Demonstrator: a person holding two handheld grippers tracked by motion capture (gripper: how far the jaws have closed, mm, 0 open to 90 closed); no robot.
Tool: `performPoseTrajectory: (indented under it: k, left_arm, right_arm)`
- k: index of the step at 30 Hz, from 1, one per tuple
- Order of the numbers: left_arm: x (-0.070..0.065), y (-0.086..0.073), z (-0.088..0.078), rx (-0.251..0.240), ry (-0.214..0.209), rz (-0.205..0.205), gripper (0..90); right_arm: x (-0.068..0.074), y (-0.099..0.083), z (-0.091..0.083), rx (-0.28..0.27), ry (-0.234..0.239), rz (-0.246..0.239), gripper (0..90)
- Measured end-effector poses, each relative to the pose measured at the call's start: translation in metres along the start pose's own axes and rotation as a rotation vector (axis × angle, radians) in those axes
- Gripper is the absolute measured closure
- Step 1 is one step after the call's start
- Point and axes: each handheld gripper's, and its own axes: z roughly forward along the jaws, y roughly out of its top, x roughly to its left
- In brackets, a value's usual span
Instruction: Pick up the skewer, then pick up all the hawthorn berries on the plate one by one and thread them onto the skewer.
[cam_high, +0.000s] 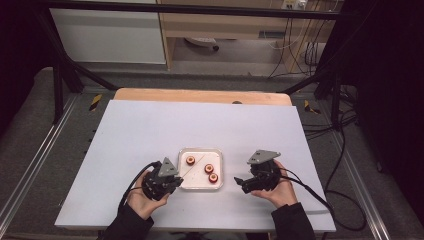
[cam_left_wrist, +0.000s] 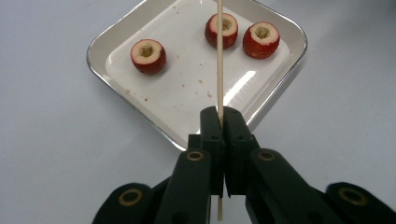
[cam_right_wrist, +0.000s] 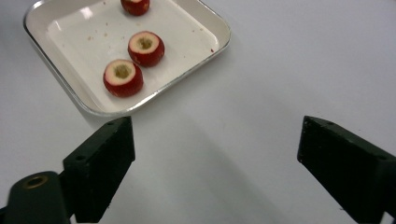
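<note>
Wooden thin skewer (cam_left_wrist: 219, 60) is clamped in the left gripper (cam_left_wrist: 219, 122), aimed over the white square tray (cam_left_wrist: 280, 79) at three cored red fruits (cam_left_wrist: 148, 56), while the right gripper (cam_right_wrist: 215, 161) stands open and empty for picking.

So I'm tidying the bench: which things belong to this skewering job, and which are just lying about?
In use:
- skewer, clamped in the left hand-held gripper
- three cored red fruits
- tray holding them
- right hand-held gripper, open, empty

Lying about:
- cables beside the table
- wooden board at the far edge
</note>
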Motion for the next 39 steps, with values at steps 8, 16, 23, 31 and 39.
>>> performPoseTrajectory:
  k: [8,16,23,31,39]
  left_arm:
    - [0.009,-0.018,-0.007,-0.07,0.001,-0.03,88.2]
    - [0.013,-0.028,-0.014,-0.122,0.011,-0.046,88.2]
    - [0.016,-0.03,-0.016,-0.144,-0.005,-0.057,88.2]
    - [0.017,-0.032,-0.013,-0.135,-0.006,-0.067,88.2]
    - [0.018,-0.034,-0.01,-0.134,-0.01,-0.067,88.2]
  right_arm:
    - [0.001,0.017,0.004,0.038,0.034,0.103,4.3]
    - [0.013,0.044,0.012,0.074,0.063,0.146,2.0]
    - [0.023,0.058,0.027,0.127,0.086,0.165,2.4]
    - [0.03,0.068,0.041,0.155,0.086,0.151,3.5]
    - [0.034,0.073,0.052,0.206,0.12,0.17,9.9]
